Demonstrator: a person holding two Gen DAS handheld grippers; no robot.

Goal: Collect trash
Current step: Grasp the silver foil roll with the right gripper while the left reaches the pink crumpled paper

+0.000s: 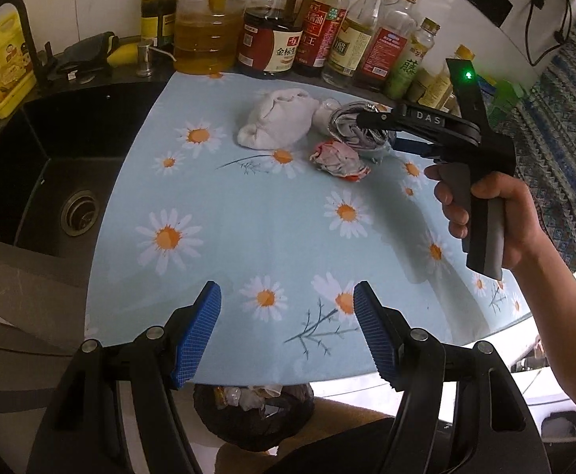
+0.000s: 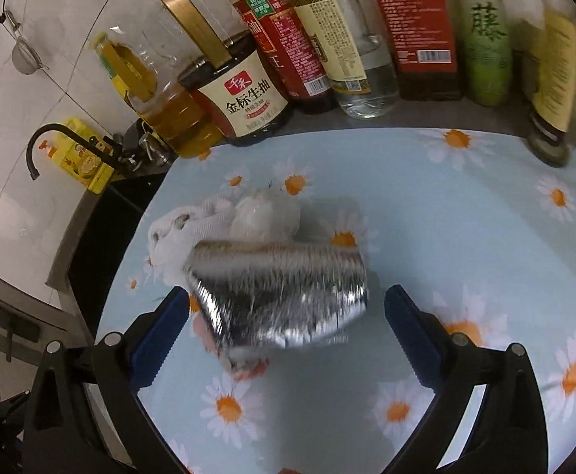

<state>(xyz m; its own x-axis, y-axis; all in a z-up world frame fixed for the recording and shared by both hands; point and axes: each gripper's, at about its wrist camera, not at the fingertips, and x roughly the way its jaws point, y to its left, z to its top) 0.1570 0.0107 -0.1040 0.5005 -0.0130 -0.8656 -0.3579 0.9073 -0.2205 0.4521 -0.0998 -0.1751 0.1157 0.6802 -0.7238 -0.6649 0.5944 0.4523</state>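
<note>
1. The left hand-held gripper [image 1: 287, 331] hovered nearest, over the front edge of the table [image 1: 248, 217], jaws spread and holding nothing. It was idle; no risk arose from it unless it swung into the right arm's path.

2. The trash bag [image 1: 254, 414] sat below the table's front edge, mouth open and already holding crumpled waste. Judged risk: the bag lay well apart from the remaining trash, so anything carried loosely could drop on the floor short of it.

3. The right hand-held gripper [image 2: 286, 316] was spread around the foil wad [image 2: 284, 296], which lay between the jaws. Neither pad appeared to press it, and the wad showed blur, so firm contact could not be confirmed. Judged risk: foil is light and crushable; an off-centre close could squirt it sideways or leave only a thin edge pinched.

4. The red wrapper [image 1: 339, 158] lay just beside the foil wad, partly under it in the right wrist view. It could be dragged along or knocked off.

5. The white cloth [image 1: 276, 122] sat just behind, touching or nearly touching the wad. A deep reach might snag it.

6. The bottles [image 1: 327, 31] stood along the far edge. An overshoot could topple one.
</note>
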